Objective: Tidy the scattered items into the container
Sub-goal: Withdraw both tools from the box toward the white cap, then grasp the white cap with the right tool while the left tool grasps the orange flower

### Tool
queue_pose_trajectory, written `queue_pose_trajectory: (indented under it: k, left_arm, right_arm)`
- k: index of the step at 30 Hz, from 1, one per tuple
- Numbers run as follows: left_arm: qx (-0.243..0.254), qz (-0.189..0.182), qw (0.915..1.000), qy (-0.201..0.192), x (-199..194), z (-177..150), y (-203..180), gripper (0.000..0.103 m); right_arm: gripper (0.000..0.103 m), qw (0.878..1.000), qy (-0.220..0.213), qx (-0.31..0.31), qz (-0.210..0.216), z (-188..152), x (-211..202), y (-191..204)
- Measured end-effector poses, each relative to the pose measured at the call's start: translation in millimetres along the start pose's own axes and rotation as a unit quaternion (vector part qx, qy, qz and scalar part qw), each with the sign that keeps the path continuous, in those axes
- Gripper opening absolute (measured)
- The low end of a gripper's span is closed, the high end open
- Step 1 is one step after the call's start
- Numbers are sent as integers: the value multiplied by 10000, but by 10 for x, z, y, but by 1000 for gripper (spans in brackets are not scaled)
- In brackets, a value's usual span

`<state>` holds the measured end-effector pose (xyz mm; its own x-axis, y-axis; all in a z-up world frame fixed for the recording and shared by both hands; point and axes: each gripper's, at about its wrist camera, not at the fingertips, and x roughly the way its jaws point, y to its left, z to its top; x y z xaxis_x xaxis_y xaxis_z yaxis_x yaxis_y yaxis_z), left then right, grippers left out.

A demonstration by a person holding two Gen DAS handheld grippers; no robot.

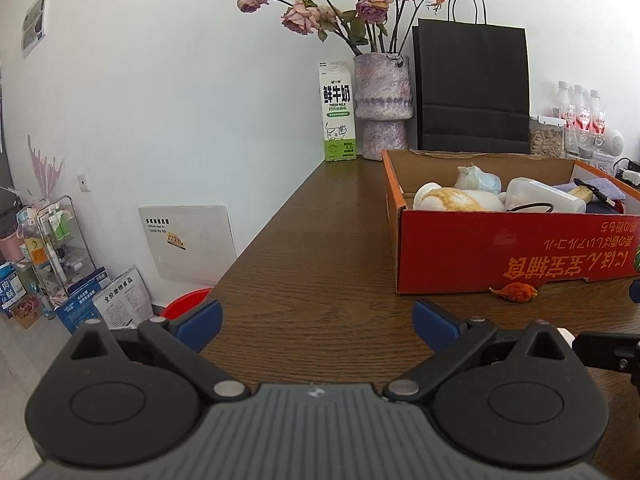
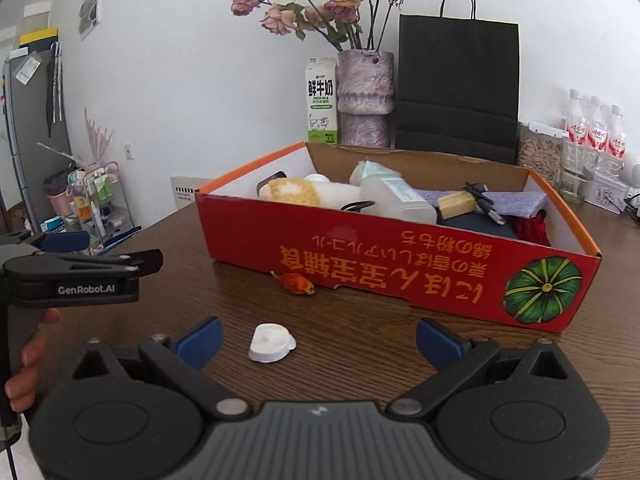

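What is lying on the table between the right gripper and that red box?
In the right wrist view, a small white cap-like piece lies just ahead of the open right gripper. Farther on, an orange dried thing rests near the red box.

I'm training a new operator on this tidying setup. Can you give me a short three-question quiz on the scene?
1. True or false: the white cap lies inside the red box.
2. Which loose item lies closest to the box's front wall: A) orange dried fruit B) milk carton C) black bag?
3. Fill in: both the left tool and right tool are ____.

Key: 1 false; 2 A; 3 open.
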<state>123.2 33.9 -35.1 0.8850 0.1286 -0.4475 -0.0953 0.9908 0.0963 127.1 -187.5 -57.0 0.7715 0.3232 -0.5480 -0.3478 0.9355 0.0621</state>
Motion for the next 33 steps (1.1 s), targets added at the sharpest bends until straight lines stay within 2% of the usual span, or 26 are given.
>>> queue_pose_trajectory:
  k: [4,7,8,9,10,15,20,26,33]
  left_arm:
    - [-35,-72,9999,84,18,-46,40,103]
    - [-29,-86,9999,84,23,-54,39,103]
    - [7,-97,9999,105,31,-53,26,103]
    - [41,-103,9999,113,31,-55,16,103]
    - [78,-95,9999,117,33,-57,1,103]
    - [168,-77,9998,124,28,-59,-32,103]
    - [236,-37,9996,177,41,-37,-101,103]
    - [339,-382,9985,190,16,52,-401,103]
    - [633,-645,9957,216,114,220,-897,103]
  right_arm:
    - [92,9996,272,-8,-38,46,150,75]
    - [73,9989,475,-59,-32,49,244,124]
    - [59,9989,430,-185,-77,35,228,162]
    - [33,9989,396,-236,-20,28,207,181]
    - [26,9990,380,-218,62,27,184,179]
    - [24,9998,184,-19,-22,26,78,56]
    - [24,9991,27,279,-330,53,12,-231]
    - [24,9950,-124,562,-821,37,-56,-597]
    - [24,9904,-263,751,-1131,-14,-135,-911]
